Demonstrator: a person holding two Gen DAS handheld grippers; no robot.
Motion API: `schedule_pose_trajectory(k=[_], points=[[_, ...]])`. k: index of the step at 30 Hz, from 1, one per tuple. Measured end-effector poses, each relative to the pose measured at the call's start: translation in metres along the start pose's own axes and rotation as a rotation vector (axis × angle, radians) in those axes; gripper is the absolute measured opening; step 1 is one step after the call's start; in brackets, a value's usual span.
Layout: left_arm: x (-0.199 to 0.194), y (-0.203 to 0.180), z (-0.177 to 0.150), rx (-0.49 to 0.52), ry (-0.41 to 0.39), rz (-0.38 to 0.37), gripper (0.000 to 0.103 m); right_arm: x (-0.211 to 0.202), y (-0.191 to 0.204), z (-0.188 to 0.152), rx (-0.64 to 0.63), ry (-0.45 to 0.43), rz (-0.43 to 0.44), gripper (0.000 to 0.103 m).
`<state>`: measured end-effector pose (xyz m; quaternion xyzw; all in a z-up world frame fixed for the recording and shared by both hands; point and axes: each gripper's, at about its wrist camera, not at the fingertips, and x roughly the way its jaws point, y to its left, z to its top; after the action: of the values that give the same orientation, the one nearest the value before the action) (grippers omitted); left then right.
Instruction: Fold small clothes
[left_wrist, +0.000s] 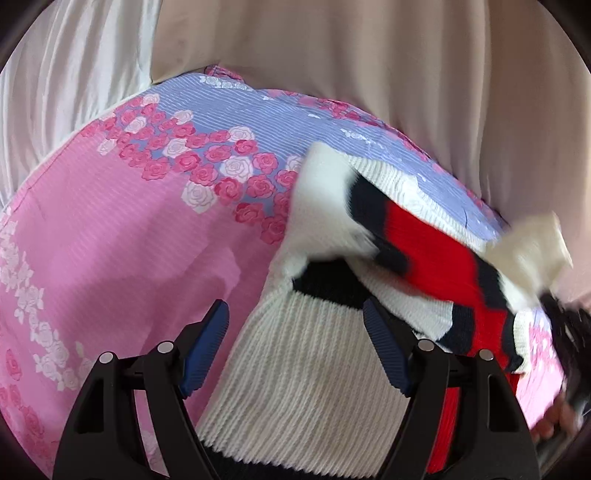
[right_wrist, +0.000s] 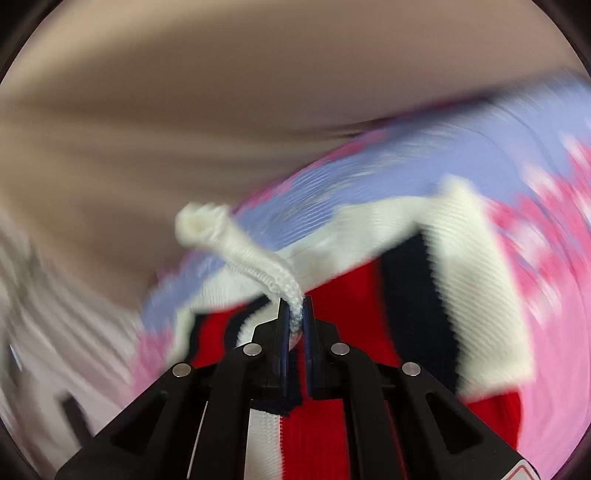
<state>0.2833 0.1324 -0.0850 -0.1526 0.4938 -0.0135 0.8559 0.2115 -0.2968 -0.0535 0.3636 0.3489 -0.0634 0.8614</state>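
A small knit sweater (left_wrist: 310, 362), white with red and dark navy stripes, lies on a pink and lilac rose-print sheet (left_wrist: 122, 229). My left gripper (left_wrist: 295, 314) is open and empty, its blue pads on either side of the white ribbed part, just above it. My right gripper (right_wrist: 295, 308) is shut on a white ribbed sleeve or edge of the sweater (right_wrist: 258, 262), which sticks up past the fingertips. The rest of the sweater (right_wrist: 476, 295) hangs below it, blurred. The right gripper shows dimly at the right edge of the left wrist view (left_wrist: 565, 321).
Beige curtain or bedding (left_wrist: 369, 66) lies beyond the sheet's far edge, with white fabric (left_wrist: 66, 81) at the left. The right wrist view is heavily motion-blurred.
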Motion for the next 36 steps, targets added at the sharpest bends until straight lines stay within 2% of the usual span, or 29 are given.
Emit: schedule_pose_trajectory(k=[1,2,4,6,8,10,11,12,13,14,15,19,21,23,25,26,27,31,36], points=[[0.004,-0.002,0.002,-0.004,0.005,-0.005,0.073,-0.011,-0.017,-0.003,0.046,-0.029,-0.028,0.005],[0.007,-0.003,0.003,-0.002,0.009,-0.009,0.073,-0.015,-0.030,-0.005,0.049,-0.018,-0.079,0.006],[0.019,-0.009,0.004,0.018,0.027,-0.001,0.073,-0.001,-0.052,-0.009,0.033,0.053,-0.158,0.007],[0.033,-0.016,0.003,0.050,0.046,0.017,0.073,0.013,-0.064,-0.014,0.019,0.122,-0.196,0.012],[0.042,-0.020,0.001,0.069,0.059,0.037,0.073,0.017,-0.063,-0.016,0.012,0.131,-0.189,0.014],[0.048,-0.021,-0.001,0.071,0.068,0.051,0.073,0.016,-0.057,-0.013,0.017,0.100,-0.165,0.030],[0.050,-0.020,-0.002,0.068,0.074,0.061,0.073,0.012,-0.057,-0.013,0.018,0.089,-0.162,0.044],[0.052,-0.020,-0.002,0.066,0.077,0.063,0.073,0.013,-0.055,-0.010,0.024,0.077,-0.156,0.050],[0.054,-0.019,-0.001,0.065,0.081,0.066,0.073,0.011,-0.059,-0.006,0.028,0.072,-0.155,0.050],[0.055,-0.020,-0.001,0.066,0.081,0.075,0.073,0.013,-0.060,-0.004,0.028,0.067,-0.161,0.042],[0.056,-0.020,-0.001,0.071,0.080,0.081,0.073,0.014,-0.060,-0.001,0.020,0.066,-0.171,0.010],[0.061,-0.020,-0.001,0.094,0.077,0.103,0.075,-0.009,-0.059,-0.001,0.003,0.019,-0.221,0.007],[0.060,-0.020,-0.003,0.099,0.076,0.102,0.075,-0.014,-0.069,-0.007,0.002,0.033,-0.249,0.013],[0.051,-0.020,-0.006,0.102,0.076,0.085,0.074,-0.029,-0.079,-0.019,-0.016,0.038,-0.270,0.013],[0.037,-0.018,-0.013,0.115,0.067,0.067,0.074,-0.054,-0.077,-0.035,-0.050,0.030,-0.272,0.026],[0.026,-0.014,-0.019,0.120,0.065,0.056,0.074,-0.064,-0.077,-0.045,-0.058,0.034,-0.274,0.041],[0.021,-0.012,-0.024,0.123,0.065,0.050,0.074,-0.076,-0.079,-0.055,-0.065,0.043,-0.269,0.048],[-0.014,0.012,-0.062,0.132,0.100,0.035,0.074,-0.119,-0.086,-0.116,-0.131,0.156,-0.297,0.052],[-0.048,0.046,-0.119,0.126,0.172,0.027,0.074,-0.161,-0.107,-0.193,-0.115,0.274,-0.277,0.054]])
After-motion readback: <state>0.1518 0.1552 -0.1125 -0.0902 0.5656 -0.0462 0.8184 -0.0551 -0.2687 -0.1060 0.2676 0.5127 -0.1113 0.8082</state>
